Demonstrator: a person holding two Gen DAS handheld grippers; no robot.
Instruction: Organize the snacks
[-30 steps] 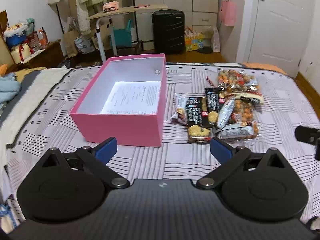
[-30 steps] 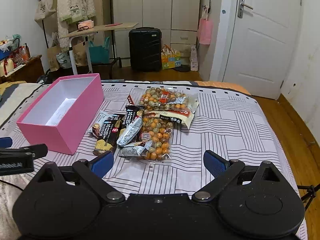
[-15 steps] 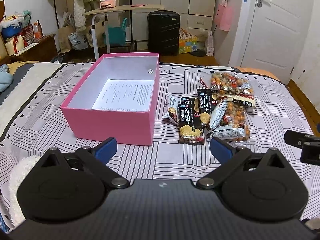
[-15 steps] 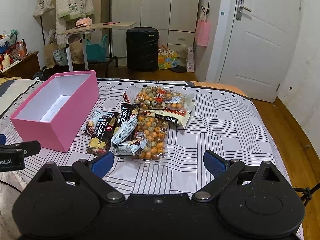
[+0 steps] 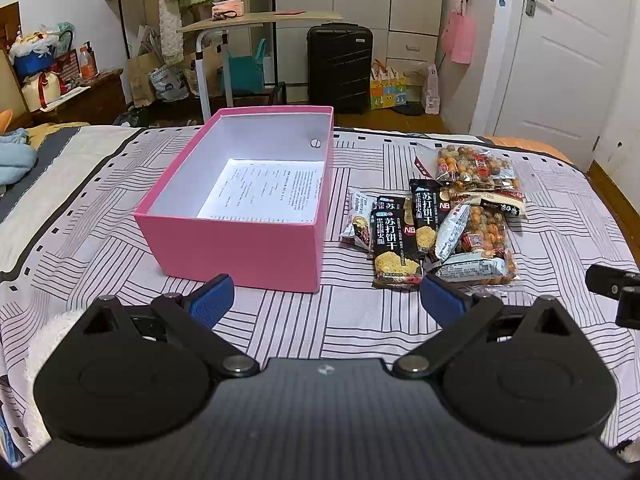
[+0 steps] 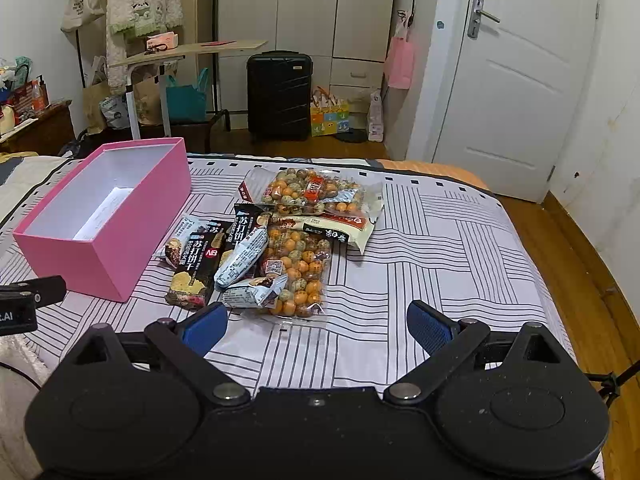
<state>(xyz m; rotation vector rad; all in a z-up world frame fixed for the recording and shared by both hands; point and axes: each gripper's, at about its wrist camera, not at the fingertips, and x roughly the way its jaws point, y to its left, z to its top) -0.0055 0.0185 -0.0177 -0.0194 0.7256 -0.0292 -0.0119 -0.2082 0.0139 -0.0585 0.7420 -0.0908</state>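
Left wrist view: left tool [image 5: 326, 298] spread wide, gripping nothing, blue pads [image 5: 211, 295] low over striped white bed cover [image 5: 280, 320]. Ahead and left, open pink rectangular cardboard box [image 5: 248, 250], white inside, holding only a printed sheet of paper [image 5: 266, 192] flat on its floor; print too small to read. Just right of the box, a heap of snack packets touching and overlapping: small silver-white wrapper [image 5: 357, 220], then two black cracker packets [image 5: 394, 246] lettered 苏打饼干 with a red "NB" square and 黑松露火腿 in smaller type, then a pale blue-white wrapper [image 5: 452, 230] lying across a clear bag of orange and brown coated nuts [image 5: 486, 236], second such bag [image 5: 474, 166] farther back. Far right edge, black tip of the other tool [image 5: 612, 284].

Right wrist view: right tool [image 6: 316, 330] likewise wide apart and empty, hovering over the cover just short of the near nut bag [image 6: 298, 268]. Pink box [image 6: 104, 216] far left, packets between it and the tool. Fragment ".AI" legible in white on black hardware [image 6: 18, 306] at left edge.
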